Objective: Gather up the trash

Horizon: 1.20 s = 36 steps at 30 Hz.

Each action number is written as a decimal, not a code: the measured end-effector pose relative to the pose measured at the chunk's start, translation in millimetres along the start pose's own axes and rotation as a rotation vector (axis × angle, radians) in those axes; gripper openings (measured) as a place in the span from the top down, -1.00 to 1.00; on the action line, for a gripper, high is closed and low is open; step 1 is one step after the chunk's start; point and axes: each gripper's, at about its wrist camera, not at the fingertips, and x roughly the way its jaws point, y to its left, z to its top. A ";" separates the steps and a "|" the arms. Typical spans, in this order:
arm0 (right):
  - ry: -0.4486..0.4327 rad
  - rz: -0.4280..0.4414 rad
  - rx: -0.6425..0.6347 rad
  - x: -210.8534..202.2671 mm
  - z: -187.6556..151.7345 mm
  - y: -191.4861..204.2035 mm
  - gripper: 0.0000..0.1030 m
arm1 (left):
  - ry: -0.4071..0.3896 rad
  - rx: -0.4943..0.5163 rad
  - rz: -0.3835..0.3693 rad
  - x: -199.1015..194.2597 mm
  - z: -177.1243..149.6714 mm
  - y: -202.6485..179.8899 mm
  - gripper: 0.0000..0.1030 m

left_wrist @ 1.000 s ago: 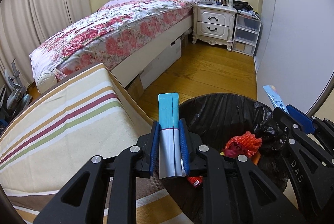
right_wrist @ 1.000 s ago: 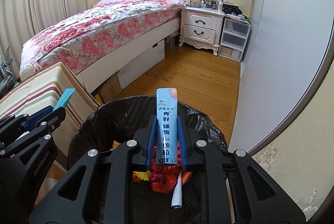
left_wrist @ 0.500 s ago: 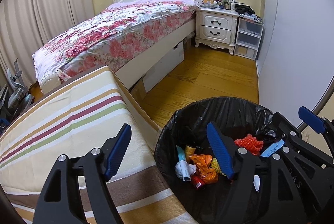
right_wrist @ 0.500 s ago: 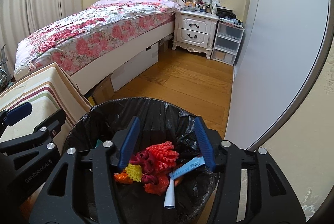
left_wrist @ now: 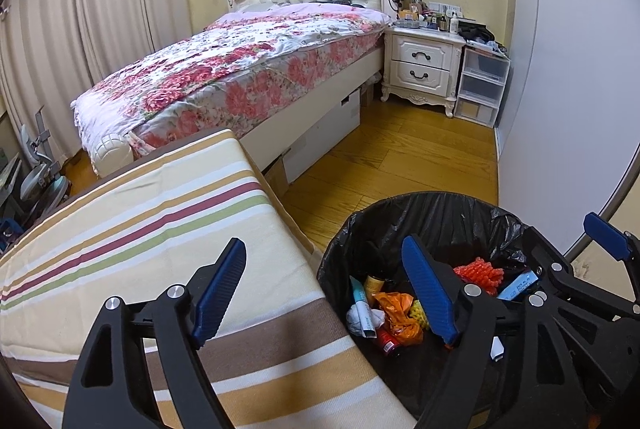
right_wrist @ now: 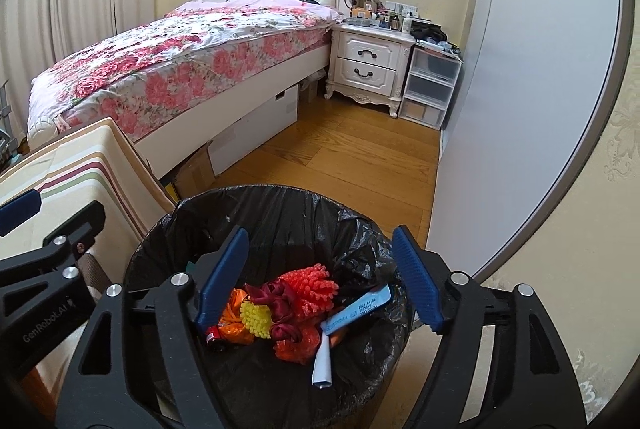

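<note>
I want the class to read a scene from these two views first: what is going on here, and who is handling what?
A person holds two grippers above a trash bin lined with a black bag, beside a striped cloth surface in a bedroom. The left gripper and right gripper both have their jaws opening, with nothing between them. Wrappers, a blue sachet and red-orange scraps lie in the bin.

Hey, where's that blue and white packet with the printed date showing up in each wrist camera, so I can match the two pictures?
Left wrist view: the blue and white packet peeks out at lower right, inside the black-lined trash bin, partly hidden behind the right claw's frame.
Right wrist view: it lies at lower centre, slanting, right of the orange bumpy piece.
Shared landmark: the white nightstand beside the bed.
</note>
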 end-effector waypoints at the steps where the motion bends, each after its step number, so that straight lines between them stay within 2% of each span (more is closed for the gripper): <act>1: 0.004 0.004 0.007 -1.9 -0.9 -0.4 -0.46 | -0.003 -0.005 0.001 -3.3 -1.6 1.5 -0.53; 6: 0.015 0.020 0.028 -14.5 -7.6 -0.8 -0.49 | -0.020 -0.015 0.018 -18.8 -9.2 8.4 -0.55; 17: -0.044 0.056 -0.006 -66.7 -16.7 13.1 -0.65 | -0.074 -0.054 0.030 -68.2 -26.1 26.1 -0.58; 29: -0.096 0.111 -0.045 -123.7 -32.2 27.9 -0.66 | -0.125 -0.089 0.066 -123.2 -49.4 46.6 -0.61; 36: -0.101 0.130 -0.068 -142.9 -43.0 33.2 -0.66 | -0.143 -0.111 0.089 -144.8 -60.6 58.8 -0.62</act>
